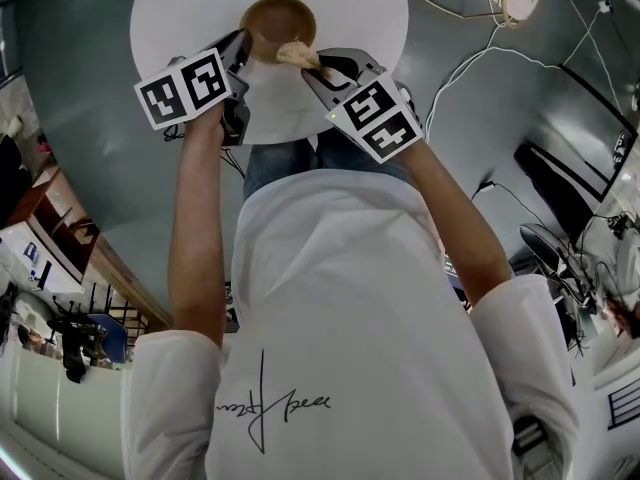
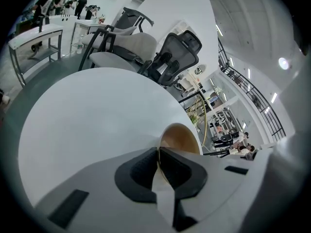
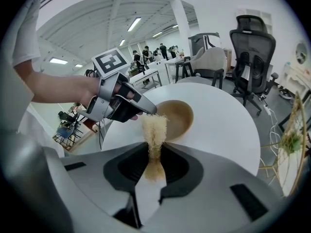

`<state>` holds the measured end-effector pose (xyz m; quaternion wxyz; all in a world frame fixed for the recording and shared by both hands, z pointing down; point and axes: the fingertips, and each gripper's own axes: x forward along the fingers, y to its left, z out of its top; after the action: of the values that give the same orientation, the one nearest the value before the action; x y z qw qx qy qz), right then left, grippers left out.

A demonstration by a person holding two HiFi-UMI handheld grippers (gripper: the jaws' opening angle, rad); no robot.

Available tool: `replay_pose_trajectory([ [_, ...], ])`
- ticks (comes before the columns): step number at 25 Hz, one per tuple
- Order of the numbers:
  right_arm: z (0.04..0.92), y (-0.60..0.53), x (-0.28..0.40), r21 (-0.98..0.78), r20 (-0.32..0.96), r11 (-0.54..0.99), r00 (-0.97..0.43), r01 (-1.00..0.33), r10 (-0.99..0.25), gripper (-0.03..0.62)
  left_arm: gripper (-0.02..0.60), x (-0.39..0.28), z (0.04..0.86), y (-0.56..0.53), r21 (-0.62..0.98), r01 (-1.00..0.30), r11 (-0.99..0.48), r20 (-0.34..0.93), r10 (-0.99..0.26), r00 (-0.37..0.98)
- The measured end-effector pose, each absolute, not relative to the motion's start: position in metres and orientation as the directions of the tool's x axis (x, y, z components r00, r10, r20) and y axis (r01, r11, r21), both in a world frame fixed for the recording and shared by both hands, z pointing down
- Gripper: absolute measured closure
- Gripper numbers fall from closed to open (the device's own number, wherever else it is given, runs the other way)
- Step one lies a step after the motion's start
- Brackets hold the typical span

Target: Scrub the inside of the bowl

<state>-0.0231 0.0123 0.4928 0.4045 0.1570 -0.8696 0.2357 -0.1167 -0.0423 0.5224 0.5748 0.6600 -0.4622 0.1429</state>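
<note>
White round table (image 1: 350,28): L gripper (image 2: 158,158) fingers pinch bowl (image 2: 181,139) rim; R gripper (image 3: 154,157) fingers clamp scrubber (image 3: 154,129) (tan, fibrous).

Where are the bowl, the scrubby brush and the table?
bowl (image 1: 272,23), head view, its brown inside.
scrubby brush (image 3: 154,130), right gripper view, its frayed tuft.
table (image 1: 180,18), head view, bare white top.

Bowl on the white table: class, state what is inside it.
The bowl shows a bare brown inside. The fibre scrubber in the right tool hides part of its near wall, so that patch cannot be checked.
</note>
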Motion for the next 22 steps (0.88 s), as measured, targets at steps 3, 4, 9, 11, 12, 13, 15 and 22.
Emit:
replay_pose_trajectory([
  [3,0.494,0.011,-0.019,-0.277,0.781,0.841,-0.619,-0.465,-0.085,0.503,0.563,-0.116,0.523,-0.041,0.629,-0.772,0.09,0.719,-0.446,0.533],
  [4,0.495,0.01,-0.018,-0.276,0.782,0.841,-0.618,-0.466,-0.086,0.503,0.563,-0.116,0.523,-0.041,0.629,-0.772,0.089,0.718,-0.446,0.534],
  [9,0.496,0.008,-0.013,-0.27,0.786,0.84,-0.612,-0.471,-0.091,0.503,0.563,-0.115,0.523,-0.04,0.629,-0.772,0.084,0.718,-0.442,0.537],
  [11,0.496,0.007,-0.01,-0.266,0.787,0.839,-0.609,-0.475,-0.095,0.503,0.563,-0.115,0.523,-0.039,0.63,-0.772,0.083,0.718,-0.442,0.538],
  [12,0.496,0.006,-0.009,-0.264,0.788,0.838,-0.608,-0.477,-0.098,0.503,0.563,-0.114,0.522,-0.039,0.631,-0.772,0.083,0.718,-0.441,0.539],
  [13,0.496,0.005,-0.008,-0.263,0.788,0.837,-0.607,-0.48,-0.1,0.502,0.563,-0.114,0.522,-0.038,0.631,-0.772,0.084,0.718,-0.441,0.539],
  [15,0.496,0.003,-0.007,-0.263,0.788,0.834,-0.607,-0.485,-0.104,0.503,0.563,-0.115,0.522,-0.038,0.63,-0.772,0.084,0.719,-0.439,0.539],
  [22,0.497,-0.012,-0.001,-0.26,0.782,0.819,-0.609,-0.512,-0.133,0.502,0.561,-0.115,0.521,-0.036,0.629,-0.773,0.082,0.719,-0.44,0.538],
])
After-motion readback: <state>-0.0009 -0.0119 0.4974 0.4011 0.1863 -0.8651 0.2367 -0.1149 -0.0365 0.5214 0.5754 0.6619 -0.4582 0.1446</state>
